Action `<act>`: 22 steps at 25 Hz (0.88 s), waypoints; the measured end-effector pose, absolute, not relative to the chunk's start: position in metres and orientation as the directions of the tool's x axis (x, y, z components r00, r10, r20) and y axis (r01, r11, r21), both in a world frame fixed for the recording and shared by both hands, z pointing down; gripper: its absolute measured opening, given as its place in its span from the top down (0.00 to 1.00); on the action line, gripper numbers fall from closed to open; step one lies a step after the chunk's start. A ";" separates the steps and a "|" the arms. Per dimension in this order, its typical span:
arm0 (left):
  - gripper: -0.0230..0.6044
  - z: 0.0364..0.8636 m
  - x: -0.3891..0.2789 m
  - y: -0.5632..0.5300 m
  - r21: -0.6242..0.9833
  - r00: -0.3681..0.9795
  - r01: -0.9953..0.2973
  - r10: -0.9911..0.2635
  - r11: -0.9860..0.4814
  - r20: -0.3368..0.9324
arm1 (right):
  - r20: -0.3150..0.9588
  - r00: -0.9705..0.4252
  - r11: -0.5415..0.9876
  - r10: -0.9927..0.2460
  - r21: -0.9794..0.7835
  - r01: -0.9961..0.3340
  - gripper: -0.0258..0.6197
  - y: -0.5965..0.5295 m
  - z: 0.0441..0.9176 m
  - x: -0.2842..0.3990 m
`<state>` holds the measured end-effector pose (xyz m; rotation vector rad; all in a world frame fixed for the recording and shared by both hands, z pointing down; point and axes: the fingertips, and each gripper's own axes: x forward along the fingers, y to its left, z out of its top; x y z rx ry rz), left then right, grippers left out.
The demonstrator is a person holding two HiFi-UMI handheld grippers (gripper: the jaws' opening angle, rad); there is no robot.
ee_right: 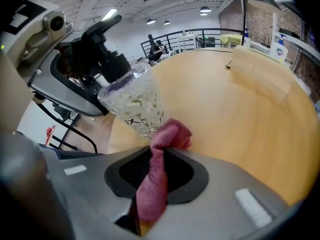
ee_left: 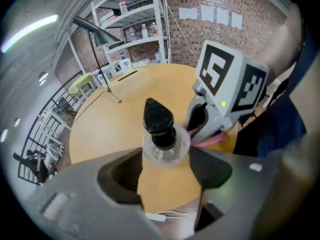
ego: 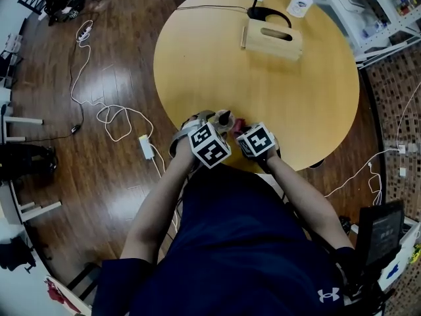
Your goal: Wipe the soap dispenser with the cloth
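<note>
A clear soap dispenser [ee_left: 162, 143] with a black pump stands near the front edge of the round wooden table [ego: 316, 91]. My left gripper [ee_left: 165, 156] has both jaws against the bottle's shoulders, just under the pump. In the head view the dispenser [ego: 223, 119] shows between the two marker cubes. My right gripper [ee_right: 157, 156] is shut on a pink cloth [ee_right: 167, 136]. The bunched end of the cloth touches the lower side of the dispenser [ee_right: 132, 101]. From the left gripper view the cloth [ee_left: 212, 140] hangs just right of the bottle.
A wooden box [ego: 273, 41] with a slot lies at the far side of the table, beside a black lamp base [ego: 266, 13] and a white bottle [ego: 299, 5]. White cables [ego: 112, 114] trail over the wooden floor at the left. Metal shelving [ego: 388, 12] stands at the right.
</note>
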<state>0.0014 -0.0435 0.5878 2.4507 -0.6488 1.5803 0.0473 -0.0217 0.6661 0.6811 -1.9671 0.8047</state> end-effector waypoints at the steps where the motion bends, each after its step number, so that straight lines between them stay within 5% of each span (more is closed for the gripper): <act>1: 0.49 0.588 0.001 -0.043 -0.106 0.360 -0.402 -0.264 -0.909 0.895 | 0.865 -0.478 0.636 -0.156 -0.282 -0.718 0.83 -0.021 0.659 0.046; 7: 0.49 0.592 0.002 -0.044 -0.163 0.357 -0.077 -0.180 -0.984 0.917 | 0.795 -0.569 0.684 -0.211 -0.296 -0.667 0.83 -0.017 0.593 0.042; 9: 0.48 0.590 -0.002 -0.046 -0.168 0.328 -0.103 -0.193 -0.980 0.925 | 0.788 -0.579 0.706 -0.207 -0.289 -0.646 0.82 -0.016 0.585 0.039; 15: 0.47 0.580 0.003 -0.046 -0.042 0.373 -0.487 -0.251 -0.872 0.893 | 0.860 -0.478 0.670 -0.176 -0.251 -0.699 0.82 -0.024 0.629 0.043; 22: 0.49 0.588 0.008 -0.050 -0.079 0.412 -0.310 -0.209 -0.947 0.887 | 0.853 -0.497 0.613 -0.156 -0.311 -0.726 0.82 -0.023 0.652 0.046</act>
